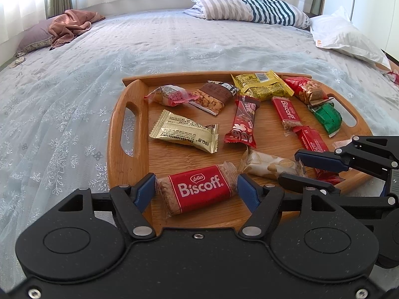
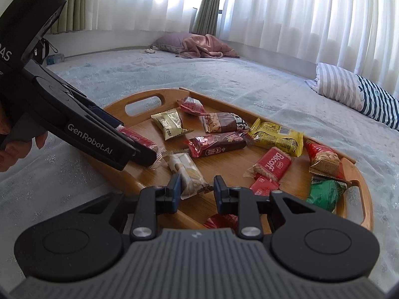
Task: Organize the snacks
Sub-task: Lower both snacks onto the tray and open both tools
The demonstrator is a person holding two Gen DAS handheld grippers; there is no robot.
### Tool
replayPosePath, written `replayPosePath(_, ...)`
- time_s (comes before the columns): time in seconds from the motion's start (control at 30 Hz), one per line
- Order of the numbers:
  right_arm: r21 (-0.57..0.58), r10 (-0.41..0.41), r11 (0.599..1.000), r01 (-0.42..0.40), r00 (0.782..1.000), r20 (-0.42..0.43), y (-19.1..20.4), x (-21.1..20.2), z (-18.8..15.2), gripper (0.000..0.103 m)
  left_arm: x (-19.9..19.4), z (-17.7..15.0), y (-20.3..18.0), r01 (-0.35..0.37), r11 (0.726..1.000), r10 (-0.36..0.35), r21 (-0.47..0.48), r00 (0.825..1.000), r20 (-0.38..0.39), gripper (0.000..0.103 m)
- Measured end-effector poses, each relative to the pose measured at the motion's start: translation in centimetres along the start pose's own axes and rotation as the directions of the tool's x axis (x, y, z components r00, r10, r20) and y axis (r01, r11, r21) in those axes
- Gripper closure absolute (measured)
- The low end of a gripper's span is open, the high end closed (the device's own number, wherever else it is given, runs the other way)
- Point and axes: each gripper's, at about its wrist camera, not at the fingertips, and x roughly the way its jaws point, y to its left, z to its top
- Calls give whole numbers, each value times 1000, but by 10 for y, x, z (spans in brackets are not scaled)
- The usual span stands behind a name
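A wooden tray (image 1: 114, 149) lies on the bed with several wrapped snacks on it. My left gripper (image 1: 195, 189) straddles a red Biscoff packet (image 1: 199, 199) at the tray's near edge, and its blue pads touch both wrapper ends. The right wrist view has that gripper (image 2: 136, 142) at the left, over the same packet (image 2: 138, 135). My right gripper (image 2: 197, 189) is shut on a cream biscuit packet (image 2: 187, 172) resting on the tray (image 2: 366, 199). Seen from the left wrist, the right gripper (image 1: 290, 168) clamps the cream packet (image 1: 269, 163) at its end.
Also on the tray are a gold packet (image 1: 184, 132), a dark red bar (image 1: 243, 124), a yellow packet (image 1: 261, 84), a second Biscoff (image 1: 286, 109) and a green packet (image 1: 326, 117). A striped pillow (image 1: 249, 7) and pink cloth (image 1: 72, 25) lie behind. A hand (image 2: 15, 147) holds the left gripper.
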Motion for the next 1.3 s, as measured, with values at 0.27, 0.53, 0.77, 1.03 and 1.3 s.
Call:
replayPosePath(0.27,5,-3,1000,3,1000,-4,-1,0,0,68,1,0,-1,1,1000,-1,2,1000,-2,30)
replayPosePath(0.53,6,-5,1000,5,1000,1,-1,-8,1,66,-2,-1,-2,8,1000,-8,-6,1000,-6,23)
replayPosePath(0.77,25,-27,999,27,999,25,-3,-25,3,49,-17,-2,-1,6,1000,-5,-20,1000,14,19)
replayPosePath(1.03,67,-77,995,74,996,44,-6,-47,0,42,-38,-4,-2,10,999,-8,-30,999,47,14)
replayPosePath(1.3,135,-133,983,126,990,48,-12,-67,-5,35,-57,-9,-7,16,999,-14,-34,998,65,12)
